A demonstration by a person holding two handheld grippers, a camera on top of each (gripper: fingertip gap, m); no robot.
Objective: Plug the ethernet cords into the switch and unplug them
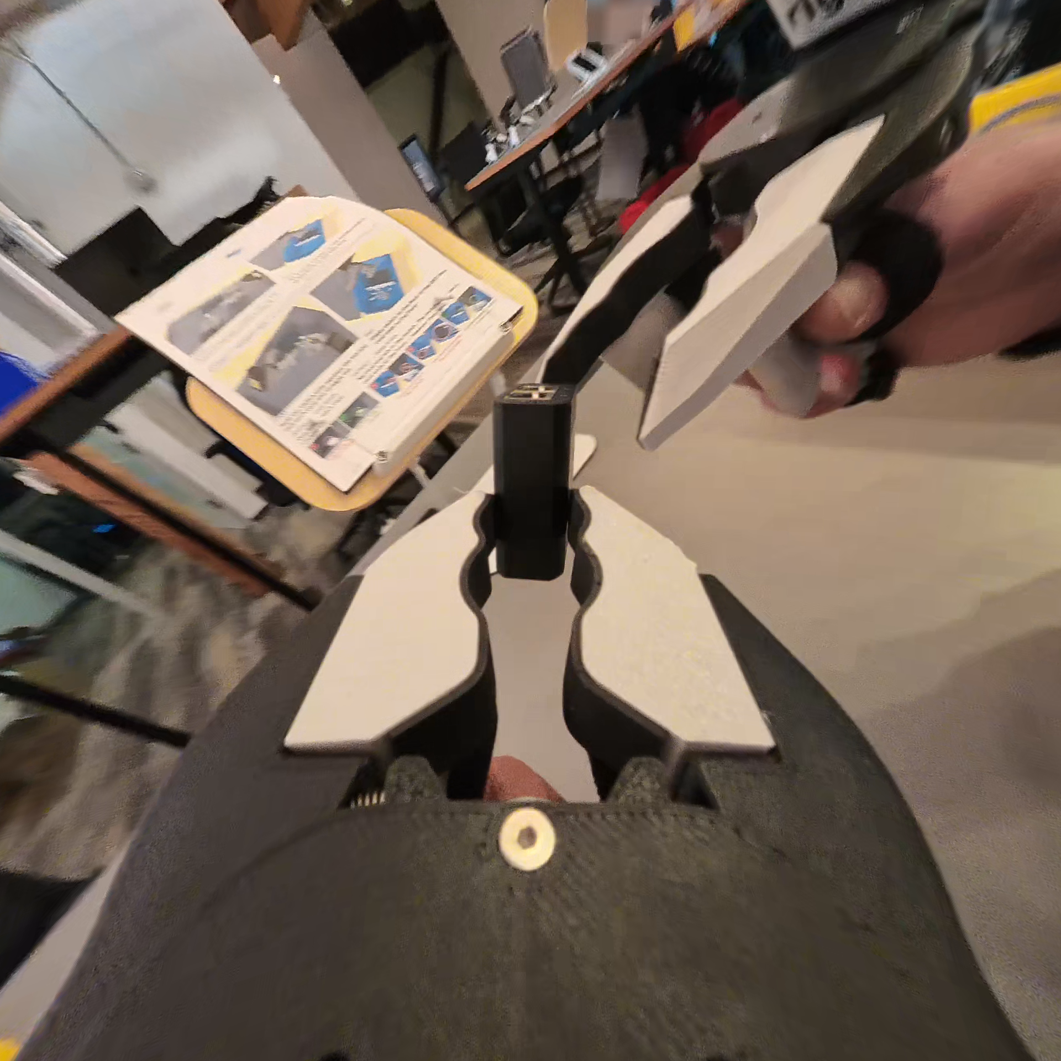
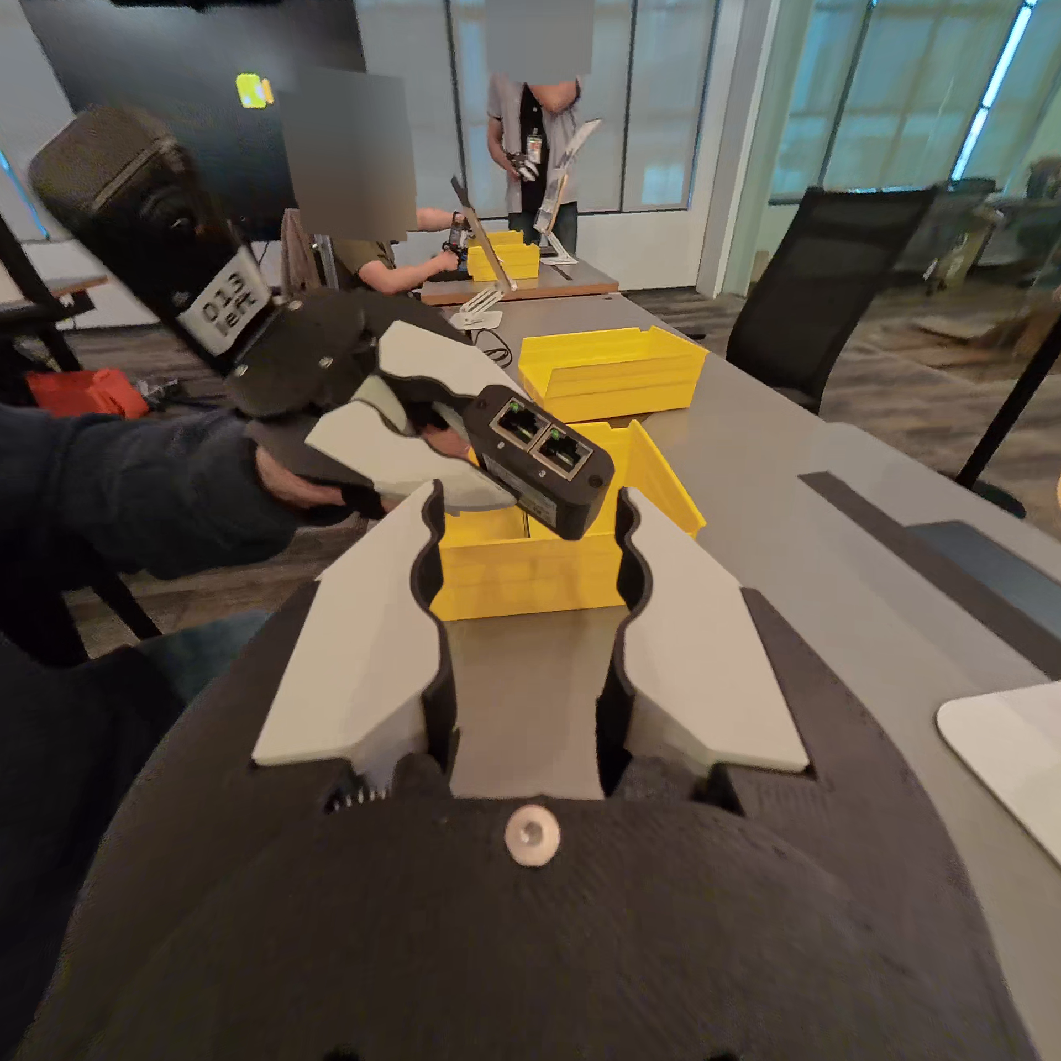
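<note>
The switch point(image 1: 531, 459) is a small black box with two ethernet ports on its far end. My left gripper point(image 1: 531, 499) is shut on its rear end and holds it in the air. In the right wrist view the switch point(image 2: 539, 465) hangs above a yellow bin, its two empty ports facing the camera, with the left gripper point(image 2: 476, 442) clamped behind it. My right gripper point(image 2: 528, 517) is open and empty, just below and in front of the switch. It also shows at the upper right of the left wrist view point(image 1: 597, 407), open, held by a hand. No ethernet cord shows in either view.
Two yellow bins stand on the grey table point(image 2: 804, 574), one near point(image 2: 528, 568) and one farther back point(image 2: 608, 367). A white pad point(image 2: 1010, 758) lies at the right edge. A black chair point(image 2: 832, 287) stands beside the table. A printed sheet on a stand point(image 1: 321, 321) is at the left. People work at a far table. My two grippers' fingertips are within a few centimetres of each other.
</note>
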